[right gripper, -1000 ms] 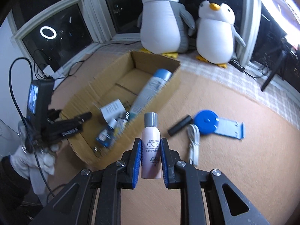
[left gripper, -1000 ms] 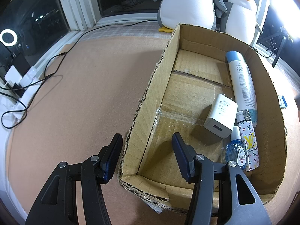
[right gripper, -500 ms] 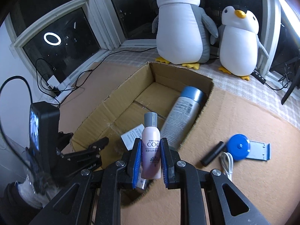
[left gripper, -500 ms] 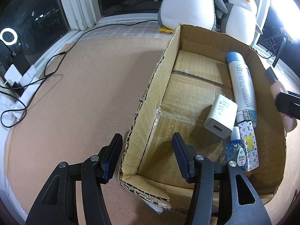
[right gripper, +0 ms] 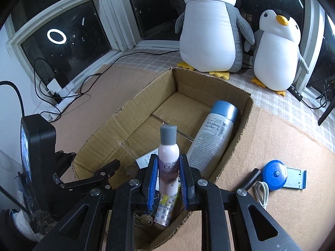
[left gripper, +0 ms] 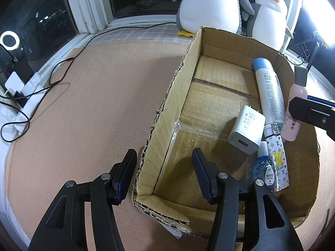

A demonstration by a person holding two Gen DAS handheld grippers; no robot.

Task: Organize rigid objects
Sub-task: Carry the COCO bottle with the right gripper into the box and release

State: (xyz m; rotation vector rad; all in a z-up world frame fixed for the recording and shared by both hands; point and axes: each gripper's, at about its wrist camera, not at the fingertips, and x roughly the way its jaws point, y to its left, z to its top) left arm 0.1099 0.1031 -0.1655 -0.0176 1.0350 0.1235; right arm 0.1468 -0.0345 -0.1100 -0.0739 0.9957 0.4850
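Observation:
My right gripper [right gripper: 167,171] is shut on a pink bottle [right gripper: 168,159] with a grey cap and holds it upright over the near end of the cardboard box [right gripper: 144,96]; the bottle [left gripper: 295,108] also shows at the right of the left wrist view. In the box [left gripper: 167,104] lie a white spray can [left gripper: 270,92] with a blue cap, a white charger [left gripper: 246,130], a patterned lighter [left gripper: 277,159] and a small blue bottle [left gripper: 263,171]. My left gripper [left gripper: 163,167] is open and empty, straddling the box's near left wall.
On the mat right of the box lie a blue tape measure [right gripper: 274,174], a blue card [right gripper: 296,177], a white cable [right gripper: 261,192] and a black stick [right gripper: 250,177]. Two plush penguins [right gripper: 207,27] stand behind the box. Cables and a power strip [left gripper: 18,87] lie at the left.
My right gripper has carried the pink bottle leftward from over the mat to over the box. The left gripper has not moved.

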